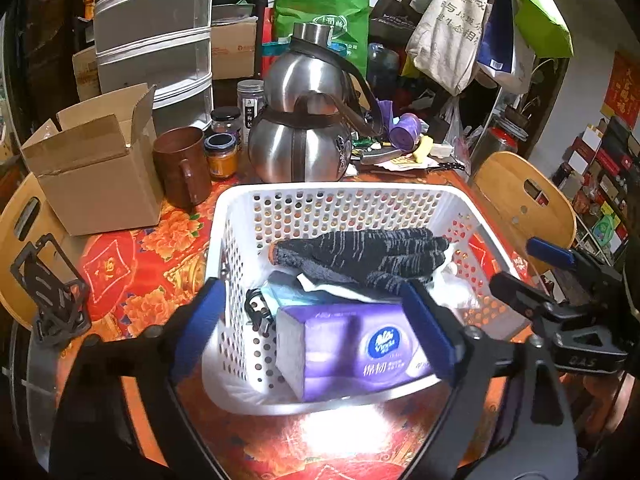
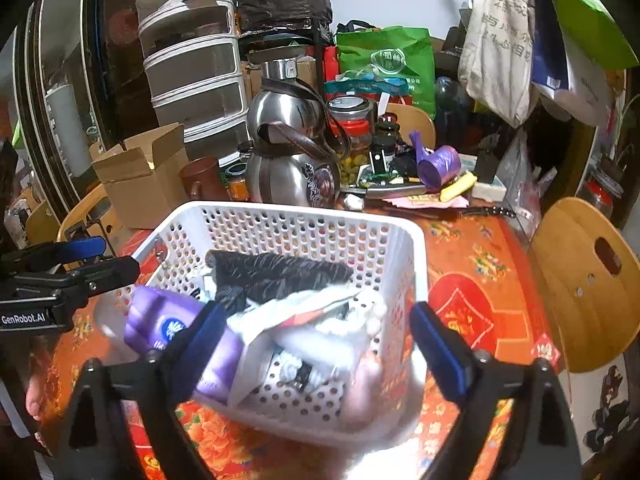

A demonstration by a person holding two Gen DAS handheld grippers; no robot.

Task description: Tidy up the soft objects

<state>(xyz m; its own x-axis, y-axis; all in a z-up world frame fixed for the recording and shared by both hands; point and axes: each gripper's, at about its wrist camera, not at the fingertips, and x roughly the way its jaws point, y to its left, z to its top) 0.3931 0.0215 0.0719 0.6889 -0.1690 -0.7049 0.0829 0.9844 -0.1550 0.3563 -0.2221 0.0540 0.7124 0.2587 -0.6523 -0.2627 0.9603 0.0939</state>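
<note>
So the white perforated basket (image 1: 332,200) is the centre of everything here, sitting on the red and orange flowery tabletop (image 1: 160,256). Inside it, a dark grey striped glove (image 1: 360,256) lies across the far half, a purple tissue pack (image 1: 352,348) is jammed against the near wall, and some white cloth and paper (image 2: 320,320) is bunched up along the basket's right side, with a bit of light blue fabric (image 1: 288,292) poking out between the glove and the tissues. The left tongs (image 1: 316,332) hang over the basket's near-left corner, blue pads spread wide, nothing between them. The right tongs (image 2: 316,348) are over the basket's near-right side, spread just as wide and not pinching anything either. Right behind the basket stands a big steel kettle (image 1: 304,136). Off the basket's far-left corner there's a brown mug (image 1: 184,168) and an open cardboard box (image 1: 96,168). A wooden chair back (image 2: 588,280) sits well off to the basket's right.
</note>
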